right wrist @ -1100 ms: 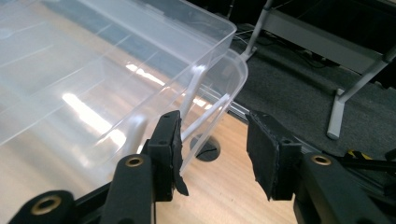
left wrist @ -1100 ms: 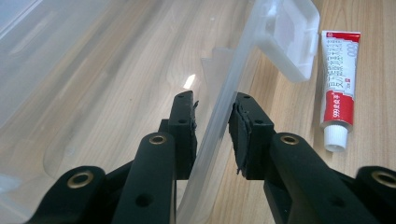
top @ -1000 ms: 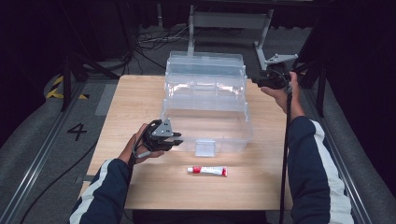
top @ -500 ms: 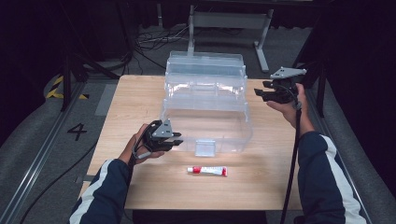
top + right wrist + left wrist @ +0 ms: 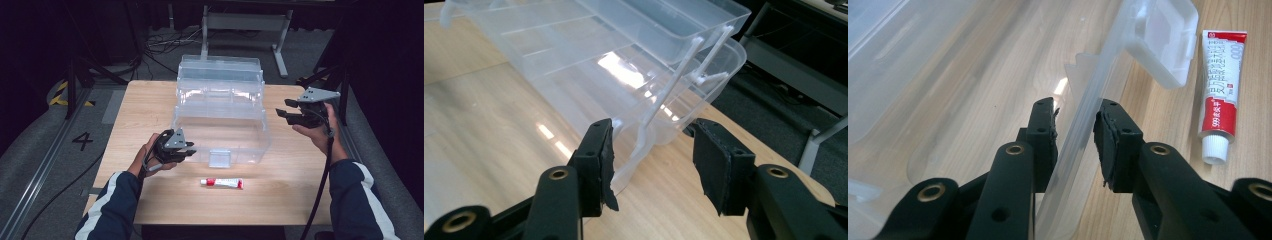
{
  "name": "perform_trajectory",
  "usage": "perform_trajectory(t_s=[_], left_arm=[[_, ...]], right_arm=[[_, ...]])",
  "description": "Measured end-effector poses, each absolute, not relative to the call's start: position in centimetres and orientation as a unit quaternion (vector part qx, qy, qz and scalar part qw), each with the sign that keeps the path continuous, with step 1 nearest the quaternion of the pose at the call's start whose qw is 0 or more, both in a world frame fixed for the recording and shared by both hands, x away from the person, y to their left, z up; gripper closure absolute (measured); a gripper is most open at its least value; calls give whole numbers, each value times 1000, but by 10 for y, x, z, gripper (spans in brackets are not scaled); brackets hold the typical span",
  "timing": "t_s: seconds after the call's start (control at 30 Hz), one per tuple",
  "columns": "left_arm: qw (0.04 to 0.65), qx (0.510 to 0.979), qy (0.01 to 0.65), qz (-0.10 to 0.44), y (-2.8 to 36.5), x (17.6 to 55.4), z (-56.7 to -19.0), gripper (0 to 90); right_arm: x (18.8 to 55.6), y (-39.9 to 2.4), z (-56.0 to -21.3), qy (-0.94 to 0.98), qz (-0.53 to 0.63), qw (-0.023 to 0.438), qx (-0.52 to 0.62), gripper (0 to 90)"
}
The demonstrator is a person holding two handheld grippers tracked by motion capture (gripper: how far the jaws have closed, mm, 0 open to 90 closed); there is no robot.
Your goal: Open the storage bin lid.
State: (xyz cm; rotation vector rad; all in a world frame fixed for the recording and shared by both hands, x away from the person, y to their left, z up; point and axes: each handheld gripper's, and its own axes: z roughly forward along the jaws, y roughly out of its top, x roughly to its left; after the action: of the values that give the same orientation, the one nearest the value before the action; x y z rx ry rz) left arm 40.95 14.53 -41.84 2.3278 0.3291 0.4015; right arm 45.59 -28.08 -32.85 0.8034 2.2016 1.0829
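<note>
A clear plastic tiered toolbox (image 5: 220, 110) stands open on the wooden table (image 5: 145, 105), its trays stepped back. My left gripper (image 5: 187, 150) is at the box's front left corner. In the left gripper view it (image 5: 1075, 135) is shut on the clear front wall (image 5: 1083, 105), one pad on each side. My right gripper (image 5: 282, 109) hovers open off the box's right side, nothing between its jaws. Seen in the right gripper view, it (image 5: 654, 160) faces the box's corner and thin hinge arms (image 5: 674, 75). A red-and-white tube (image 5: 221, 183) lies in front of the box.
The box's front latch (image 5: 219, 157) hangs down near the tube (image 5: 1222, 85). Bare tabletop lies on both sides of the box and along the near edge. A metal stand (image 5: 245, 22) and floor cables sit behind the table. My right gripper's cable (image 5: 320, 190) trails down.
My right gripper has drawn away from the upper tray's right end, moving right and toward the near side. The left gripper and the box have stayed put.
</note>
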Motion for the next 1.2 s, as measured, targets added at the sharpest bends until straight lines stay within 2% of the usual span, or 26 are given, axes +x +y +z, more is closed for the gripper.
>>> perform_trajectory(t_s=[0.57, 0.93, 1.2], left_arm=[[371, 906, 134, 155, 144, 409, -419, 701], [370, 906, 133, 156, 144, 409, -419, 698], [364, 908, 132, 161, 144, 408, -418, 700]], right_arm=[[408, -297, -364, 836, 395, 251, 285, 504], [389, -294, -384, 852, 380, 236, 272, 488], [377, -283, -401, 865, 375, 208, 258, 482]])
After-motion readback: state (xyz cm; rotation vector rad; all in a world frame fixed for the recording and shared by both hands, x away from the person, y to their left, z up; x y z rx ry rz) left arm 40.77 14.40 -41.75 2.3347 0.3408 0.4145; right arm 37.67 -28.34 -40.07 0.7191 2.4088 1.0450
